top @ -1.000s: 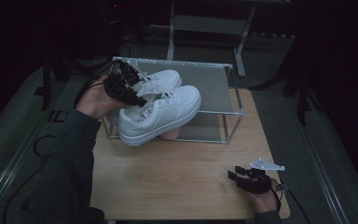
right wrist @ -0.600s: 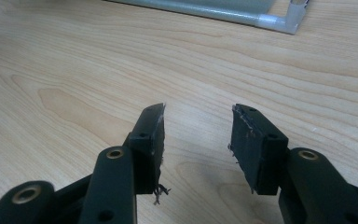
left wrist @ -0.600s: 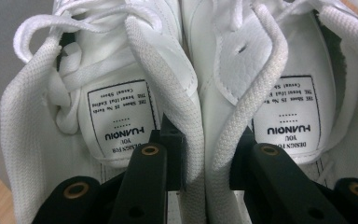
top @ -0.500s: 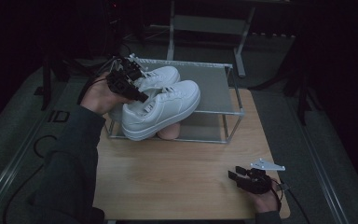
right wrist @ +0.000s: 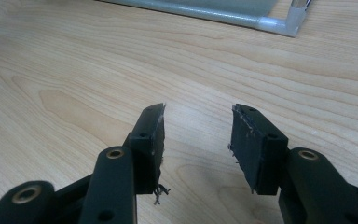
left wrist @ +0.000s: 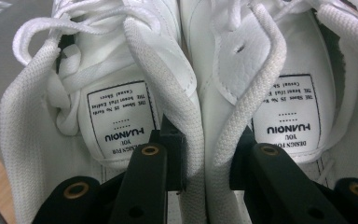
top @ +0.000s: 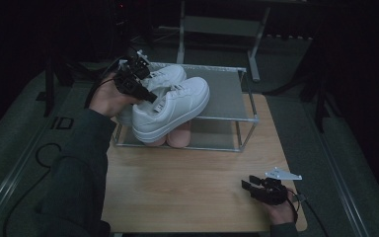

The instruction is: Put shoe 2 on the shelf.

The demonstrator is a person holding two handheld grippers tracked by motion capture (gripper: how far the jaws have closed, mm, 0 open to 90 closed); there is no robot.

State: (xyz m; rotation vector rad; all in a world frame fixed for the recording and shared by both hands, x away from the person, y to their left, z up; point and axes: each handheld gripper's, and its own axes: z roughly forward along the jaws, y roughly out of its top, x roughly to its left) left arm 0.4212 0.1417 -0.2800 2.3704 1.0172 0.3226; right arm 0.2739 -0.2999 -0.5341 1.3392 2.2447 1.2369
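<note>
Your left gripper (top: 145, 94) pinches a pair of white sneakers (top: 170, 106) by their two inner collars, one jaw inside each shoe, the collars pressed together between them. You hold the pair at the front left edge of the rack (top: 246, 117), just over its top shelf. The near shoe's long axis runs on a slant across the high view, toe toward the back right and heel toward you. Whether the soles touch the shelf is hard to tell in this dim light.

In the left gripper view, each tongue label (left wrist: 121, 119) reads "HUANQIU", upside down, with "DESIGN FOR YOU" beneath it; the smaller lines are too fine to read surely.

Your right gripper (right wrist: 196, 140) lies low over the wooden table (top: 187, 182) at its front right corner, jaws spread and holding nothing.
</note>
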